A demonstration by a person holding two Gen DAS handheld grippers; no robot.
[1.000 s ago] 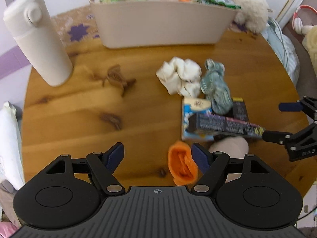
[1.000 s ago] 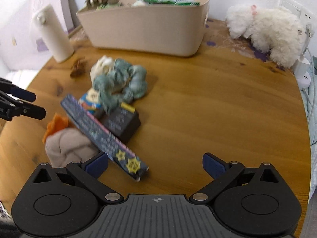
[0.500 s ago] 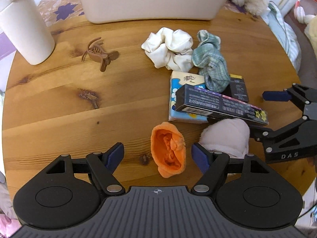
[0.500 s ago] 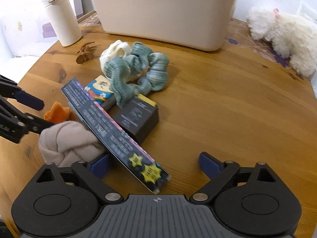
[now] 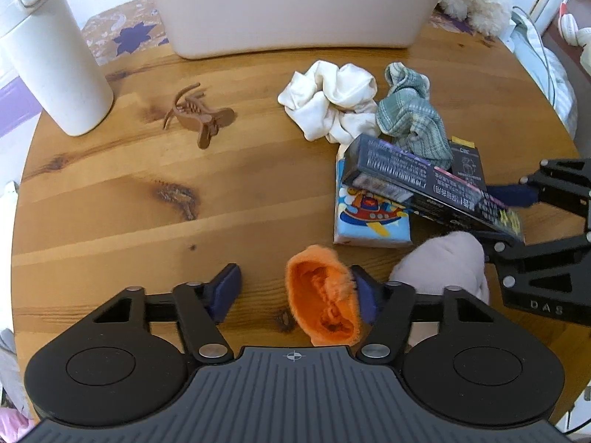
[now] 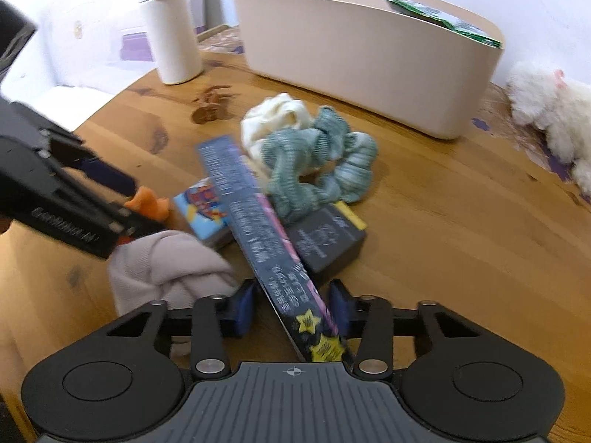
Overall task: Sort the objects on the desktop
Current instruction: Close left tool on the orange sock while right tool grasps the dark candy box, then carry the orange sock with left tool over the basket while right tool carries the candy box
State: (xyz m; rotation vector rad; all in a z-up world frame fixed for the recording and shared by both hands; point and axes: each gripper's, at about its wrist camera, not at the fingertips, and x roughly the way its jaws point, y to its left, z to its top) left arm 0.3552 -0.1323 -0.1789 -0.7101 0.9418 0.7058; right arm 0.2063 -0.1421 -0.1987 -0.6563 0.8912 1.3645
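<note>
The round wooden bench (image 5: 110, 199) is seen from both wrist cameras. The jaws of the left gripper (image 5: 293, 291) are closing around an orange sock (image 5: 321, 302) that lies on the bench; the sock is touched by the one pad on the side of the pile, while a clear gap is left at the other pad, so it is not yet clamped. The jaws of the right gripper (image 6: 291, 308) are closing on the near end of a long dark box (image 6: 258, 236), which stands between the pads; whether it is already pressed from both sides cannot be told. The far end of the box is tilted up over a blue cartoon packet (image 5: 369, 217) and a small black box (image 6: 325, 240). A pale beige sock ball (image 5: 447, 262) lies just beside the orange sock, under the long box. Behind the pile, a white scrunchie (image 5: 332, 103) and a green scrunchie (image 5: 410, 122) are touching each other. A brown hair claw (image 5: 199, 118) lies well apart to the side, near a white bottle (image 5: 48, 51). A beige bin (image 5: 291, 3) stands at the far edge, with a white fluffy toy (image 6: 550, 107) beside it.
</note>
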